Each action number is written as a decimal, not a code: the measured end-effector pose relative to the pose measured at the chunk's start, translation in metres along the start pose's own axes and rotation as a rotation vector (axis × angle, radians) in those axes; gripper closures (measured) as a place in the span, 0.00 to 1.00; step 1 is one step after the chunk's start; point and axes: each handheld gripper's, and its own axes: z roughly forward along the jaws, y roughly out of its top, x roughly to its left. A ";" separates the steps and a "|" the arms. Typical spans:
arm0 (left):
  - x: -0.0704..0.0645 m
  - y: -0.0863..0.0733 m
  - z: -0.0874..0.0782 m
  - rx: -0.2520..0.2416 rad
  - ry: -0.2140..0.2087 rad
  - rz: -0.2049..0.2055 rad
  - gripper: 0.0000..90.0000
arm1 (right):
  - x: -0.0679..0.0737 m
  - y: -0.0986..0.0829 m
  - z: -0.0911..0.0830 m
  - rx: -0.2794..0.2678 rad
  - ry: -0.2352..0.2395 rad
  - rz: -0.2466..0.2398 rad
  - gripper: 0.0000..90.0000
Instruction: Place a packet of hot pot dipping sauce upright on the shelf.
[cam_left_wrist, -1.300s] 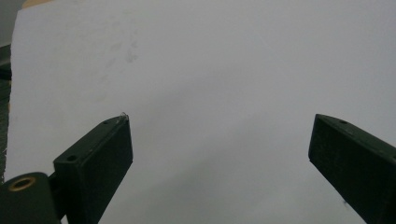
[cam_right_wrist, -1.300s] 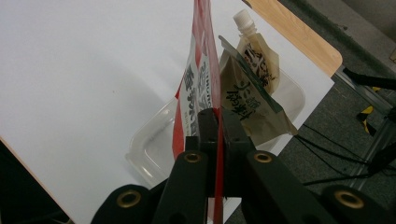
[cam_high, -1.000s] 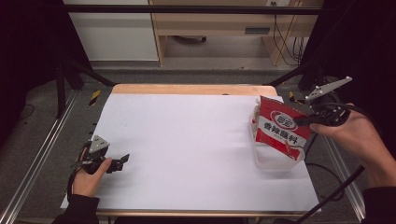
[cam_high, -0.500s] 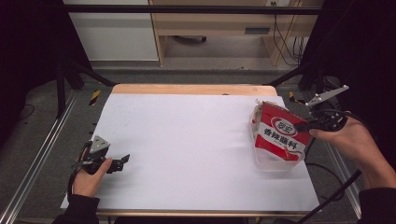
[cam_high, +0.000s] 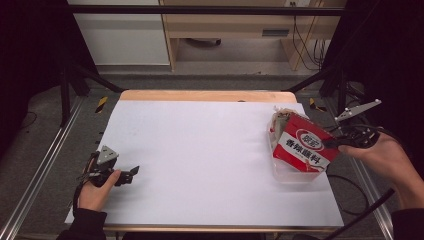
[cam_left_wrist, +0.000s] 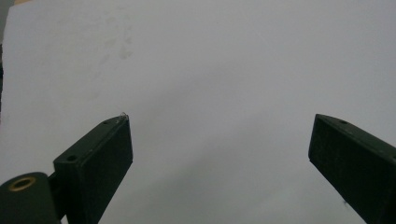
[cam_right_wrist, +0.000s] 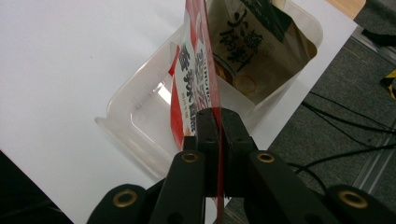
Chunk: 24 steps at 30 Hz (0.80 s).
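A red and white seasoning packet (cam_high: 303, 145) hangs over a clear plastic container (cam_high: 295, 174) at the table's right edge. My right gripper (cam_high: 334, 144) is shut on the packet's right edge. In the right gripper view the red packet (cam_right_wrist: 198, 84) stands edge-on between the closed jaws, above the container (cam_right_wrist: 140, 121). A brown packet (cam_right_wrist: 252, 51) leans inside the container's far end; its top (cam_high: 281, 116) shows in the high view. My left gripper (cam_high: 131, 173) rests open on the white sheet at the near left, nothing between its fingertips (cam_left_wrist: 112, 144).
A white sheet (cam_high: 200, 150) covers the table, with a wooden edge (cam_high: 200, 95) at the back. Metal rails run along both sides. Cables (cam_right_wrist: 345, 126) lie on the grey floor to the right of the table.
The right gripper has lowered the red packet a little toward the container and tilted it. The left gripper has stayed where it was.
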 end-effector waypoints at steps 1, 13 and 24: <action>0.000 0.000 0.000 -0.001 0.001 0.000 0.07 | 0.000 -0.001 0.000 0.000 -0.001 0.007 0.97; -0.001 0.000 0.001 0.002 -0.003 0.001 0.07 | 0.001 0.001 0.000 -0.030 -0.037 -0.011 0.63; 0.000 0.000 0.000 0.004 -0.002 -0.001 0.07 | 0.011 0.017 0.009 -0.035 -0.078 -0.069 0.32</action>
